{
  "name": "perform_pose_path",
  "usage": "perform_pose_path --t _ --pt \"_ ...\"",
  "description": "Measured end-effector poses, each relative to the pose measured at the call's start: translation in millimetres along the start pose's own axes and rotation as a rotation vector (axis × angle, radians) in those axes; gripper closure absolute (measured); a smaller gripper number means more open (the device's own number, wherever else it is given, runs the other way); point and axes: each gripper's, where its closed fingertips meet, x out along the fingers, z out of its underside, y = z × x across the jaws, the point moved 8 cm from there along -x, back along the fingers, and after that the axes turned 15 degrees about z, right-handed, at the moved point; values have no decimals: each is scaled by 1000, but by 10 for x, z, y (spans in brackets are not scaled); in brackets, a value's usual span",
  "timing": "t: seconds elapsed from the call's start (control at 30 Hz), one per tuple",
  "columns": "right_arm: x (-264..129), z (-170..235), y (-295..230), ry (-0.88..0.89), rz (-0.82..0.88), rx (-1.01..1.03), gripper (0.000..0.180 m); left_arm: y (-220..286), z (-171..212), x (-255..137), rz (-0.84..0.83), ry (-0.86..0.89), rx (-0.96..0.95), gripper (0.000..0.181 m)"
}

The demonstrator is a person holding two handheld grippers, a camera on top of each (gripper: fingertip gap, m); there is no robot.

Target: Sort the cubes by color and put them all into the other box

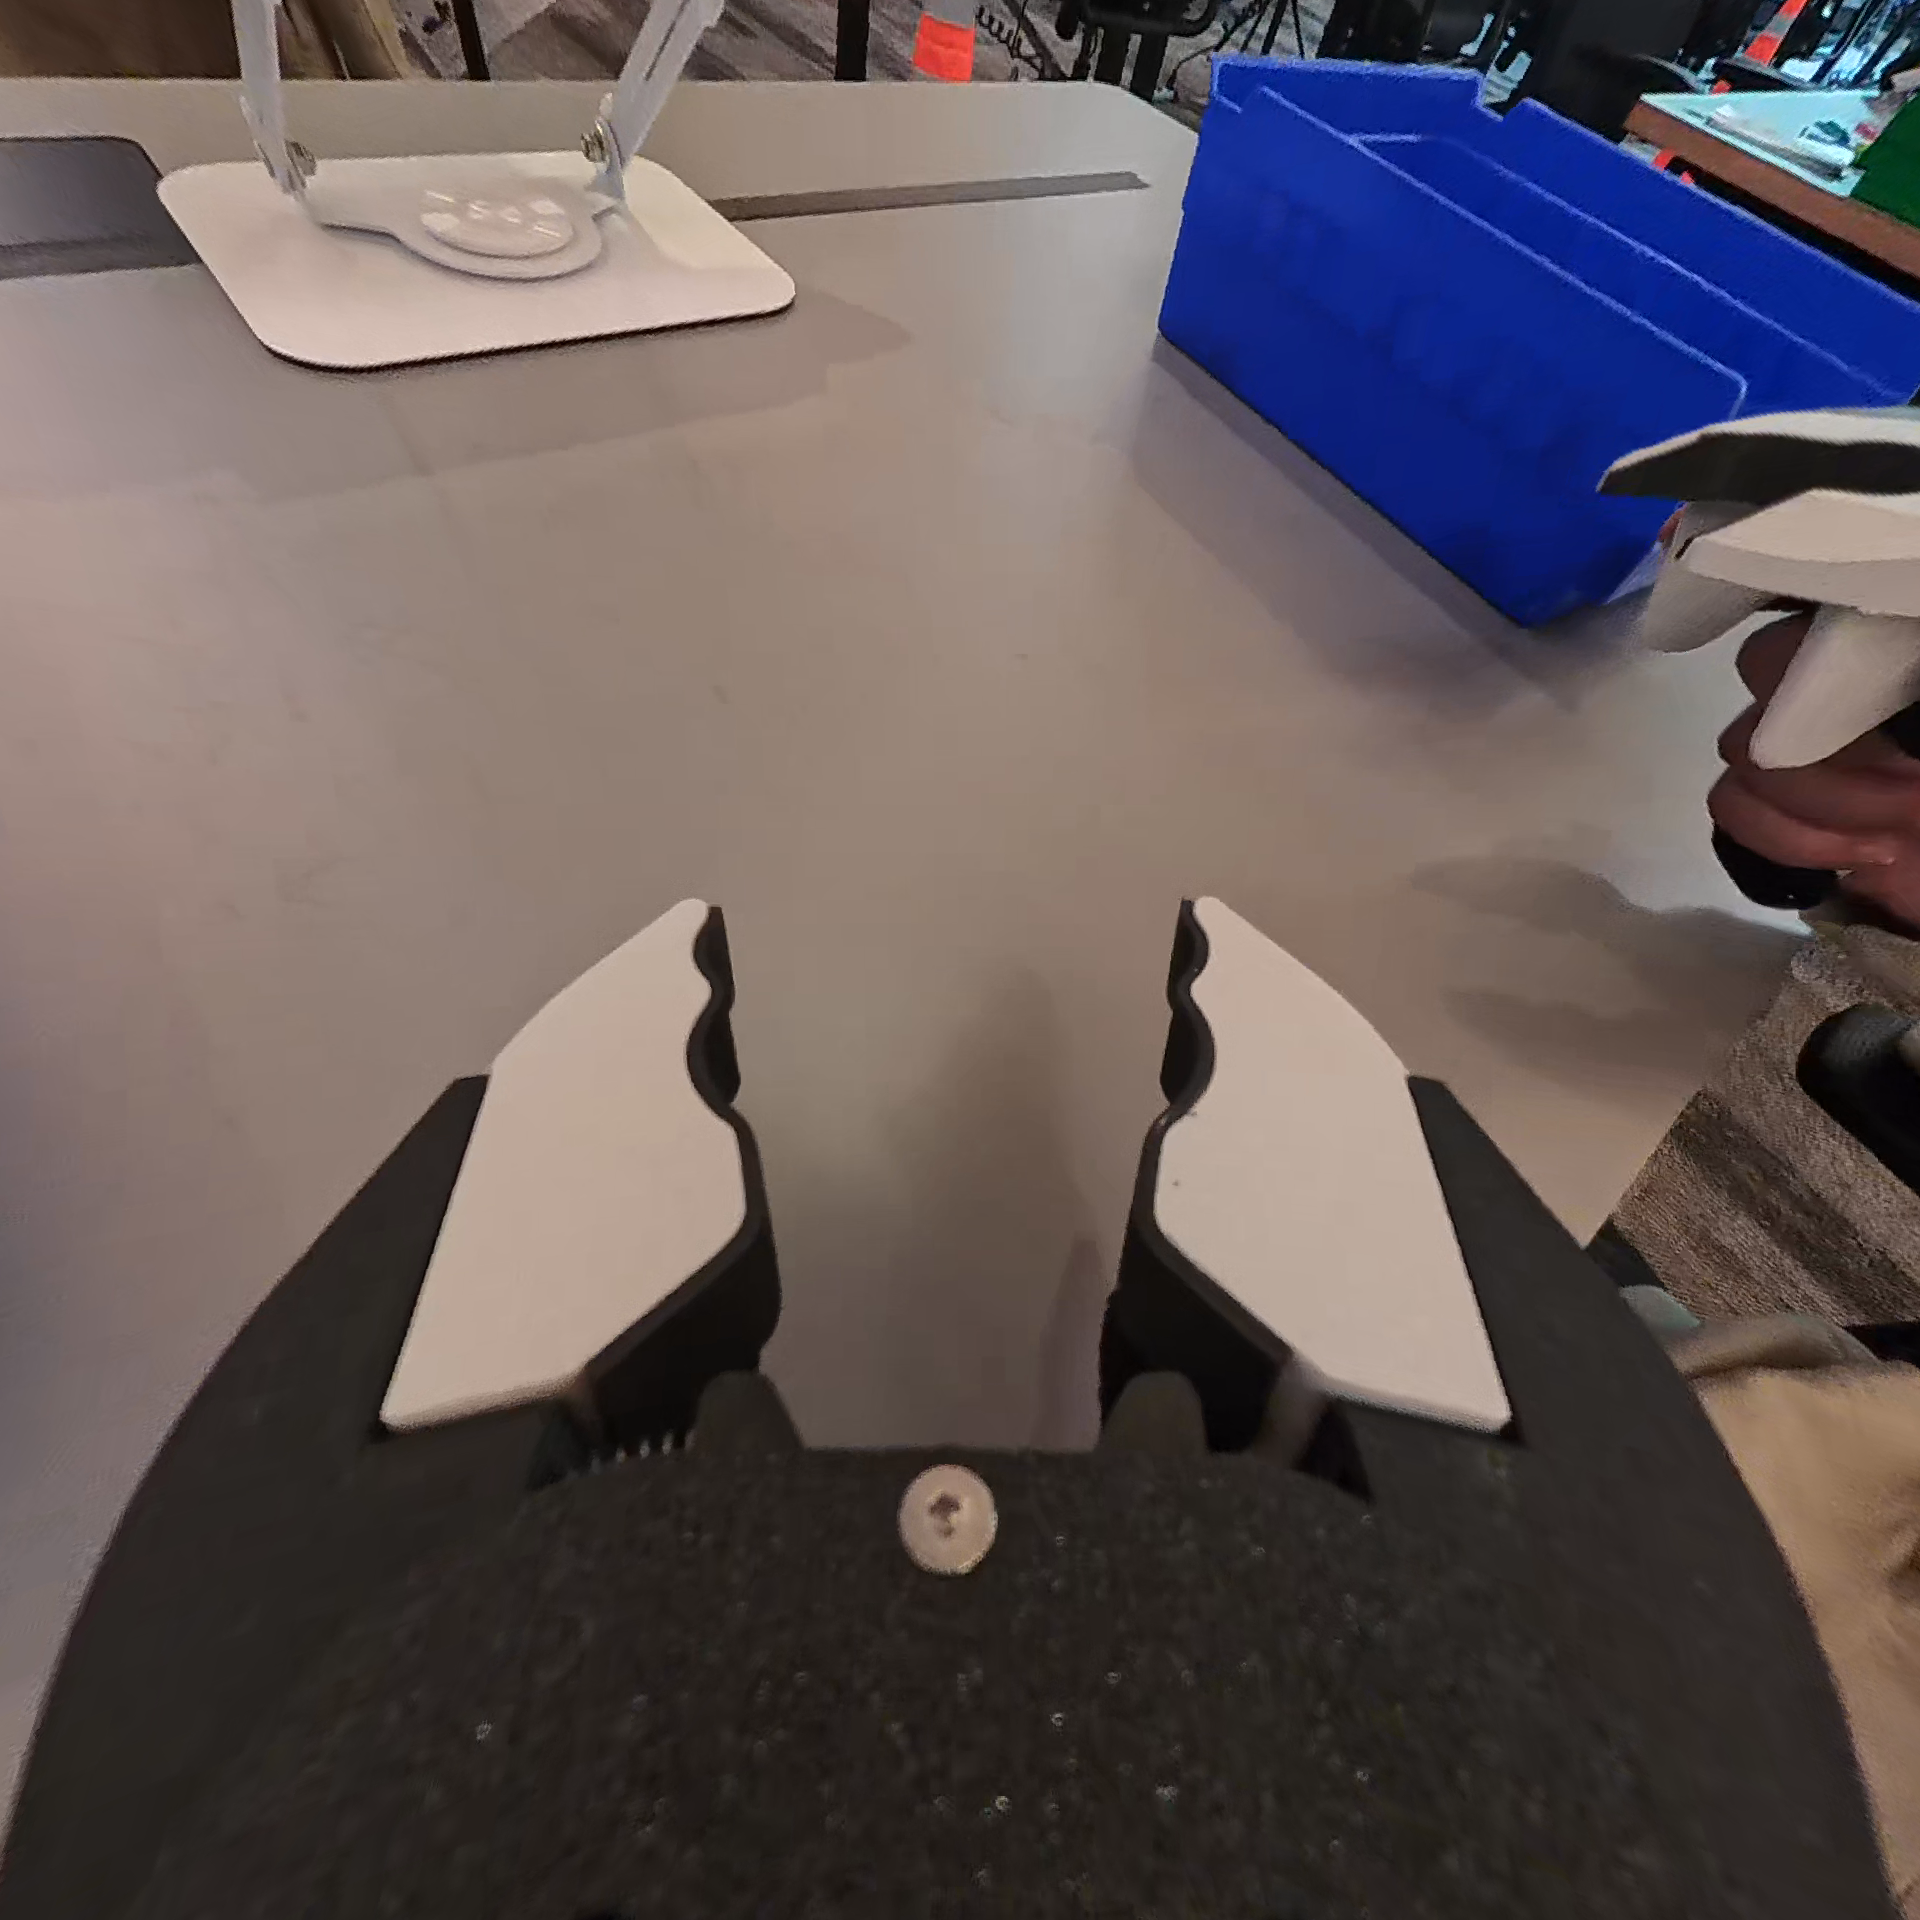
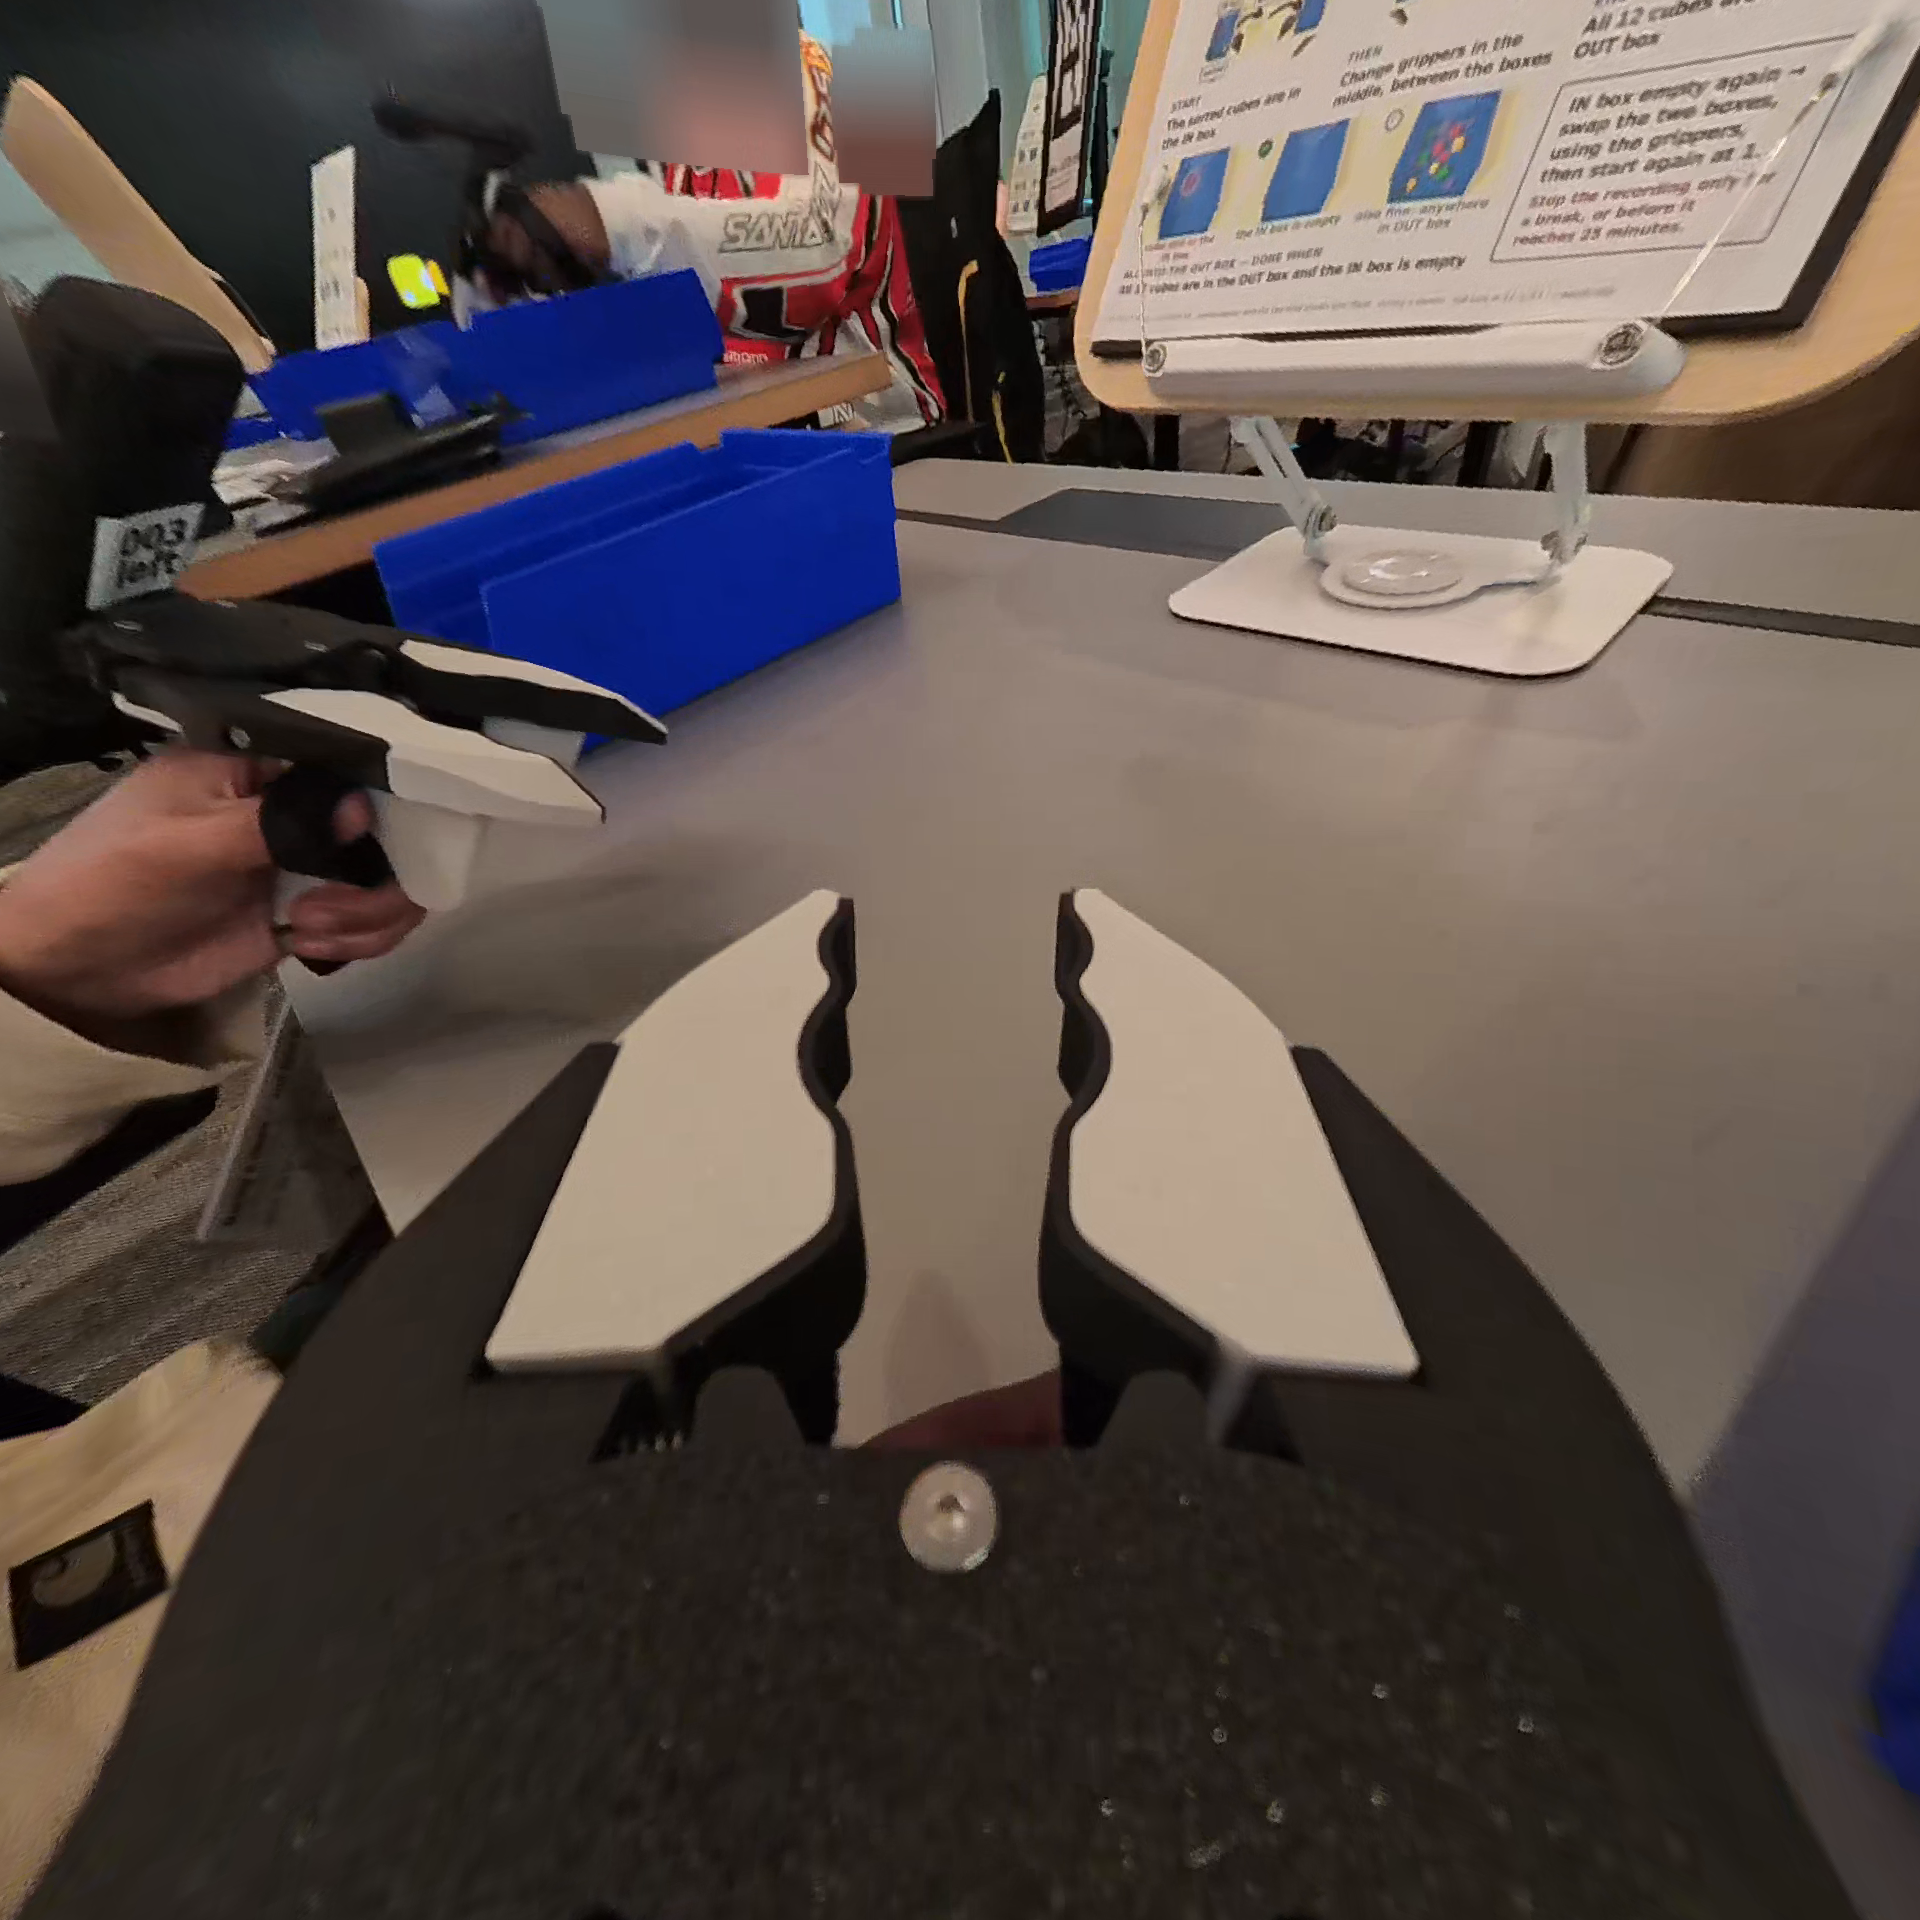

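No cubes show in either view. My left gripper (image 1: pixel 951 909) is open and empty, low over the bare grey table (image 1: pixel 831 623). It also shows at the left of the right wrist view (image 2: pixel 634 774), held by a hand. My right gripper (image 2: pixel 956 899) is open with a narrower gap and holds nothing. It also shows at the right edge of the left wrist view (image 1: pixel 1642 514). One blue box (image 1: pixel 1455 343) stands at the table's far right, just beyond the right gripper. Another blue box (image 2: pixel 675 582) stands at the far left behind the left gripper. The insides of both boxes are hidden.
A white stand base (image 1: pixel 468 260) (image 2: pixel 1423 592) sits at the back of the table and carries a tilted board with an instruction sheet (image 2: pixel 1455 177). The table's edge (image 1: pixel 1662 1143) drops to carpet on the right. A neighbouring table with blue boxes (image 2: pixel 540 364) and people lies behind.
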Motion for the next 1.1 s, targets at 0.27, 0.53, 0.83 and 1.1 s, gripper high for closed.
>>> perform_pose_path --t 0.27,0.53,0.83,1.1 --pt "-29 147 -132 -25 11 -149 143 42 91 -179 41 18 -70 103" --pt "49 215 -234 -55 -17 -176 144 -437 -679 -1160 -186 167 -96 105" --pt "71 199 -205 -76 -61 -96 146 -2912 -934 -1210 -721 117 -526 114" --pt "12 194 -146 -79 -53 -97 146 -3870 -672 -859 -890 -65 -719 117"
